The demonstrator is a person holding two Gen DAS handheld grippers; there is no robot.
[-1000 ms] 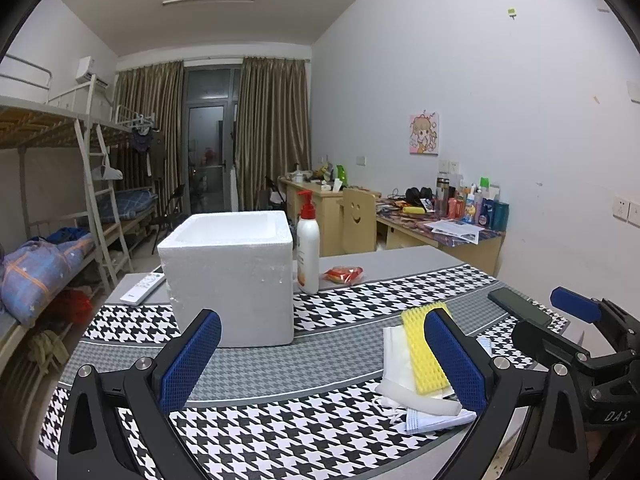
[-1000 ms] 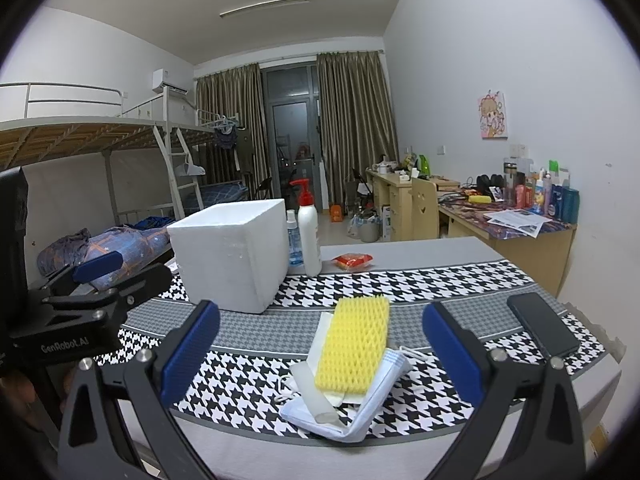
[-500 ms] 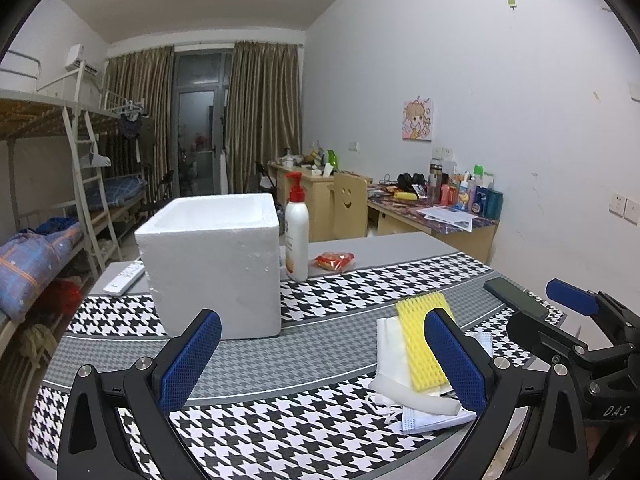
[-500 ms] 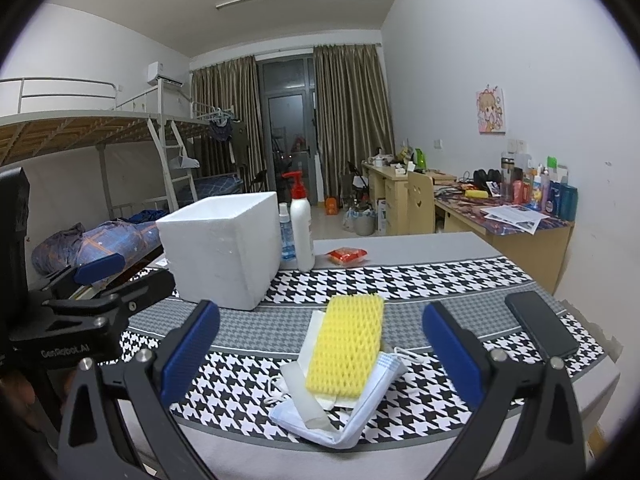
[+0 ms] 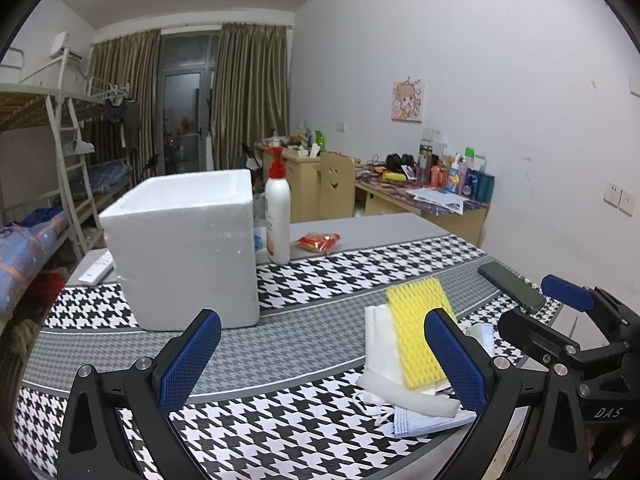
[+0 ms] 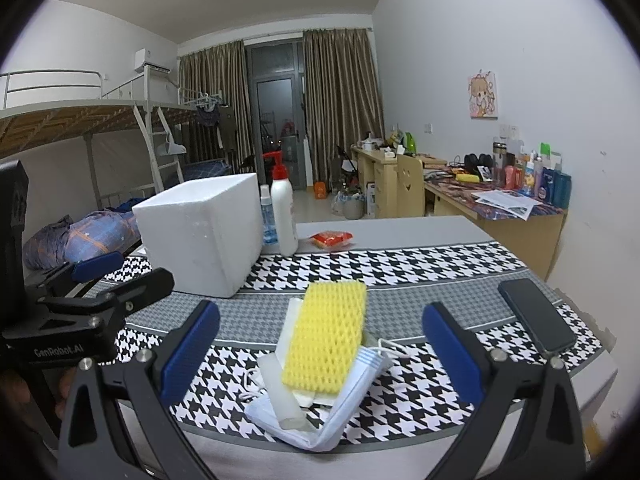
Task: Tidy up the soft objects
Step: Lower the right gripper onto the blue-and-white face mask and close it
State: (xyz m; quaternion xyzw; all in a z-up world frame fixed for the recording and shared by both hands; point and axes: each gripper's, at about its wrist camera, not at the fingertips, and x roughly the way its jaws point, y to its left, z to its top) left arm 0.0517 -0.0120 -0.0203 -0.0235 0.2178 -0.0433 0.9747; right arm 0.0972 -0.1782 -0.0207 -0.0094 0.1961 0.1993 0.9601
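Observation:
A yellow foam net (image 6: 326,338) lies on top of a pile of soft things near the table's front edge: white foam sheets (image 6: 290,320), a white foam strip (image 6: 280,394) and a pale blue face mask (image 6: 344,408). The pile also shows in the left wrist view (image 5: 416,340). My right gripper (image 6: 320,356) is open and empty, just in front of the pile. My left gripper (image 5: 320,360) is open and empty, left of the pile. A white foam box (image 5: 184,248) stands behind on the left, open at the top; it also shows in the right wrist view (image 6: 204,232).
A white pump bottle (image 6: 283,210) and a small clear bottle (image 6: 267,216) stand right of the box. A red snack packet (image 6: 332,239) lies behind. A black phone (image 6: 536,314) lies at the right edge. A remote (image 5: 96,269) lies left of the box.
Both grippers have drifted slightly; the left view has shifted so the box and pile sit a little further left and lower. Jaws stay open. Nothing on the table moved.

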